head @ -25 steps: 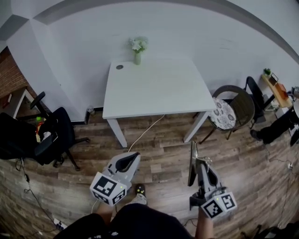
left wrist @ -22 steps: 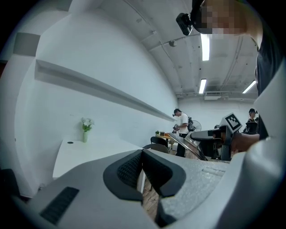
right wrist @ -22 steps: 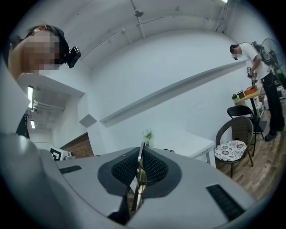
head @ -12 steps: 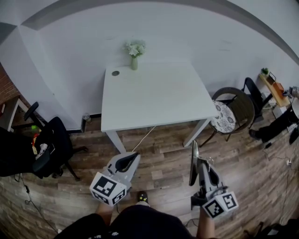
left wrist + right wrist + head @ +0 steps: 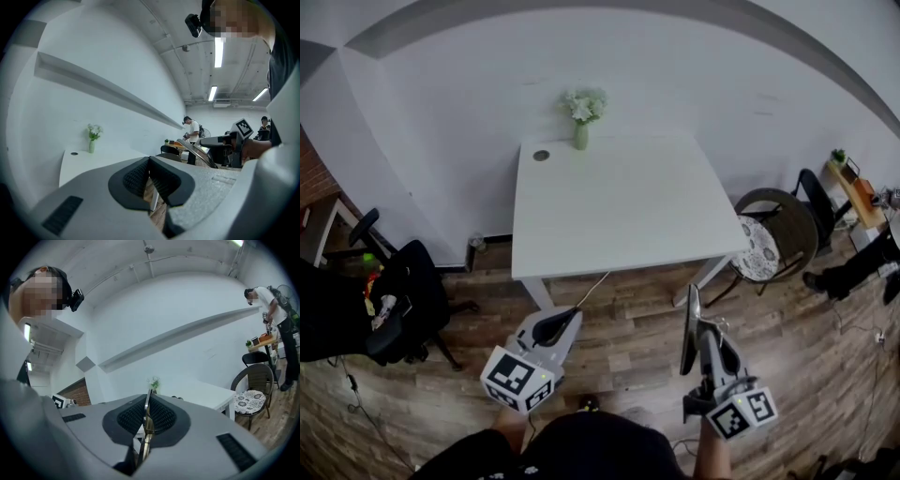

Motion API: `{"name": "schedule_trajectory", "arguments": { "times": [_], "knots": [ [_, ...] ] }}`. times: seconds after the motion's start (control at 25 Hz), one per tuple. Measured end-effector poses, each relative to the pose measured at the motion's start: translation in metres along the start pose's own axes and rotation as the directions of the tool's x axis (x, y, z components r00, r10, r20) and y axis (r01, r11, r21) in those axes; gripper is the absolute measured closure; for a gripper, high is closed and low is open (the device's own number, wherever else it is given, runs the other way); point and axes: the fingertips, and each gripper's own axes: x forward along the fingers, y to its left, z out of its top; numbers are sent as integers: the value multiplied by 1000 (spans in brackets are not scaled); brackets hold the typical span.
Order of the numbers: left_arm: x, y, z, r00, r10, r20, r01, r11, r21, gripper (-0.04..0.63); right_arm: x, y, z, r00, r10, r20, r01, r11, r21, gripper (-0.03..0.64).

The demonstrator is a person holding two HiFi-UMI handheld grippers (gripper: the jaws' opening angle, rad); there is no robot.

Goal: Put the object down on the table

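- Head view puts the thin flat object [image 5: 687, 328] in the lower right of the frame. It stands on edge and shows almost edge-on, a dark slab above the wooden floor [image 5: 628, 349], well apart from the table [image 5: 619, 202].
- Holding it is the right gripper [image 5: 703, 328]. In the right gripper view the two ribbed pads press close on either side of the slab's thin, brass-coloured edge, with no gap but the slab itself.
- Lower left of centre, the left gripper [image 5: 563, 319] carries nothing. In the left gripper view its dark pads meet with nothing between them.
- Upper centre of the head view is filled by the white tabletop. It is bare apart from a small vase of flowers [image 5: 582, 117] at its far edge and a round cable hole [image 5: 542, 156] near its upper left corner.
- Further out, a chair with a patterned cushion [image 5: 757, 246] stands just right of the table and a black office chair [image 5: 408, 295] sits at the left edge. A pale cable [image 5: 592, 281] runs down from under the table's near edge.
- Step in hand, as I judge it: the carry toward the table. Both grippers hang over the floor short of the near edge, so the putting down has not begun.
- Next move, as I judge it:
  - The right gripper needs to go forward over the open middle of the tabletop, well short of the vase.
  - It then needs to sink until the slab bears on the surface, probably rolling so the broad face lies flat and cannot topple.
  - Only then should the jaws part and draw back.
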Motion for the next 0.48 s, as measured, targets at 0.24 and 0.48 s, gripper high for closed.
{"name": "schedule_trajectory", "arguments": {
  "times": [0.24,0.48],
  "knots": [
    [5,20,-3,1000,30,0,-30,1000,-10,597,26,-2,-1,1000,21,-14,-21,1000,-2,609],
    [25,46,1,997,77,14,-78,997,1,597,69,-21,3,998,65,-20,-65,998,2,609]
  ]
}}
